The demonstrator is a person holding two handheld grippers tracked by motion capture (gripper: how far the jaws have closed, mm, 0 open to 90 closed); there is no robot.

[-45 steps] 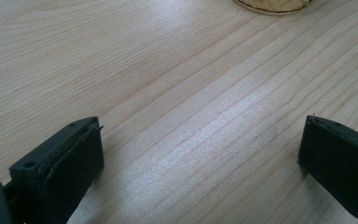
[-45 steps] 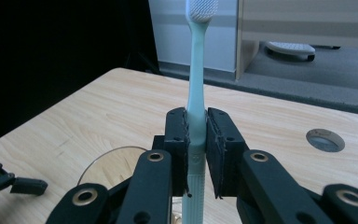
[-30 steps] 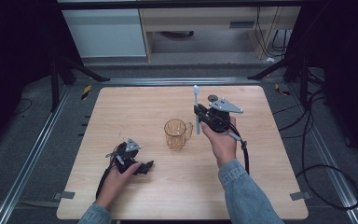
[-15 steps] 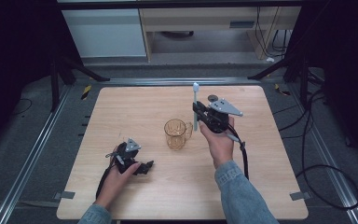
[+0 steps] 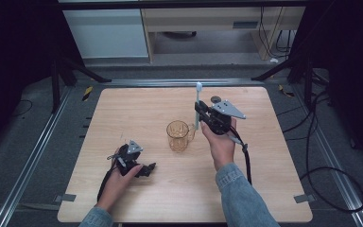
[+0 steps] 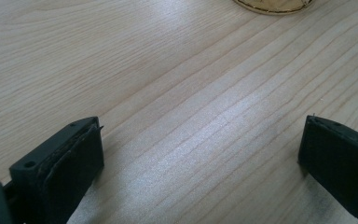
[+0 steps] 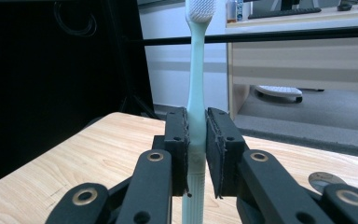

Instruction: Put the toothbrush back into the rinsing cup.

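Taking the amber glass mug (image 5: 178,135) near the middle of the wooden table (image 5: 123,113) as the landmark: the left claw (image 5: 147,169) lies well to the mug's left and nearer the person, held low over the table by the left hand (image 5: 118,177), with its cable trailing back toward the table's near edge. In the left gripper view its two black jaws stand wide apart with bare wood grain between them, and a sliver of the mug's amber base (image 6: 274,5) shows at the top edge ahead. The mug itself stands upright, its handle turned to its right. Just to the right of the mug, the right hand (image 5: 222,144) holds up the right claw (image 5: 197,109), whose jaws are pressed onto the handle of a pale mint-green toothbrush (image 5: 197,106). The toothbrush stands upright with its white bristled head (image 7: 200,10) at the top, and its lower end reaches below the jaws. Beyond the right claw, farther from the mug, a small round grey disc (image 5: 215,99) lies on the table.
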